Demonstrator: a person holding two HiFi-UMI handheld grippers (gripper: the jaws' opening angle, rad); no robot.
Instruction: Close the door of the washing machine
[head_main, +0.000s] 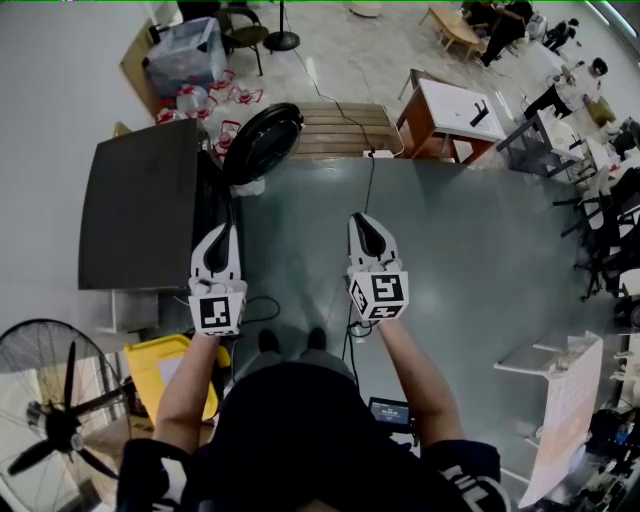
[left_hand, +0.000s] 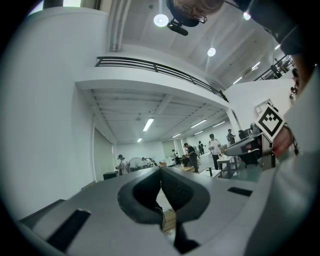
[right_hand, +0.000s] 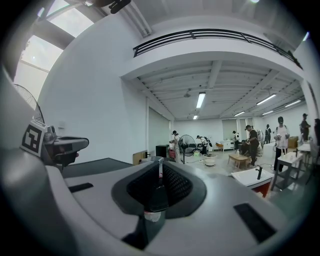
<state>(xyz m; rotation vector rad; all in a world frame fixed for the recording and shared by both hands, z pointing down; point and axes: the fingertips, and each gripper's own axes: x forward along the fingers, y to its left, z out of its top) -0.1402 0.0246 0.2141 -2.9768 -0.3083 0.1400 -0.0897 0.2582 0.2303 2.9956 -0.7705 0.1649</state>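
Right now both pairs of jaws are drawn narrow with nothing between them: the left gripper (head_main: 228, 230) has its tips meeting, and the right gripper (head_main: 358, 220) is all but closed too. You hold both about level over the floor (head_main: 460, 260).

The washing machine (head_main: 140, 200) stands to your left, its dark top facing up at you. Its round door (head_main: 262, 140) is swung open from the front, just ahead of the left gripper.

Expect the door to be rigid and fairly light, turning freely on its hinge until the latch resists at the end. You probably need no grip at all, since closed jaws make a good blunt pusher. Press on the outer rim at the edge farthest from the machine, where leverage is best. The smooth dark centre may let the tips skid, so stay near the rim and finish with a firm push.
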